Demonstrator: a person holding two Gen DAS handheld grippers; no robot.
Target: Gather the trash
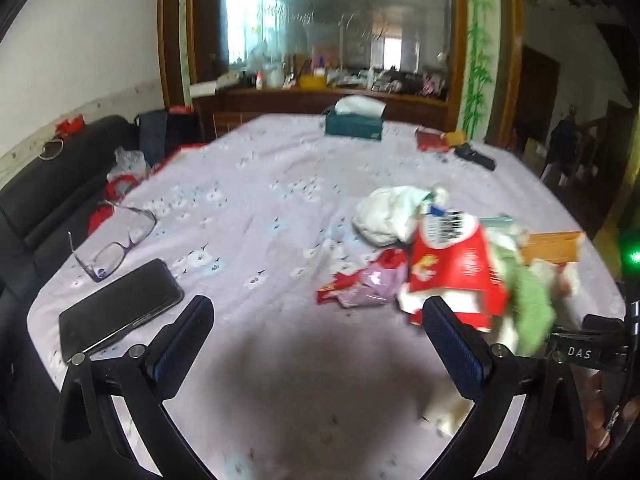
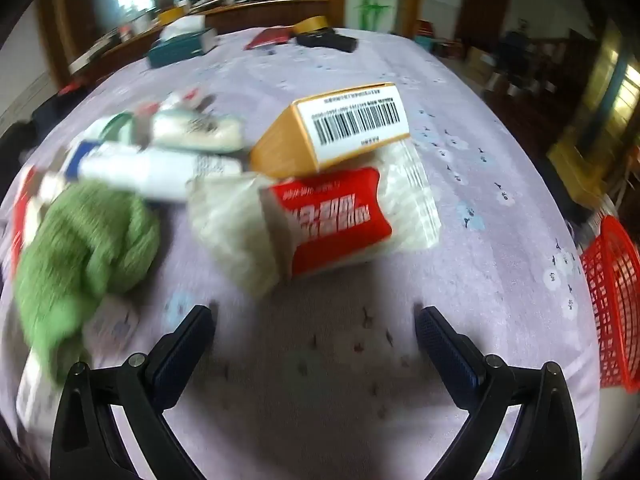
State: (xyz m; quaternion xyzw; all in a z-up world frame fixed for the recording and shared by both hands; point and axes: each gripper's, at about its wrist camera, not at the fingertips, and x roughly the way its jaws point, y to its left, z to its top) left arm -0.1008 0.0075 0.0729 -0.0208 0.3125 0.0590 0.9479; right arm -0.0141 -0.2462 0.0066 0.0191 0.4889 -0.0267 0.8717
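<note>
A heap of trash lies on the lilac flowered tablecloth [image 1: 280, 208]. In the left wrist view it holds a crumpled white bag [image 1: 384, 216], a red carton [image 1: 452, 264], small red and purple wrappers [image 1: 360, 284], a green cloth [image 1: 528, 300] and an orange box [image 1: 552, 246]. My left gripper [image 1: 316, 320] stands open, empty, just short of the wrappers. The right wrist view shows the orange barcode box [image 2: 340, 128], a red-and-white packet [image 2: 320, 220], a white tube [image 2: 152, 172] and the green cloth [image 2: 80, 248]. My right gripper [image 2: 314, 328] is open and empty, just below the packet.
Glasses [image 1: 116, 240] and a black phone [image 1: 120, 308] lie at the table's left. A teal tissue box [image 1: 354, 122] and a black case [image 1: 474, 156] sit at the far edge. A red mesh basket [image 2: 612, 304] stands at the table's right edge. A black sofa [image 1: 52, 184] is at left.
</note>
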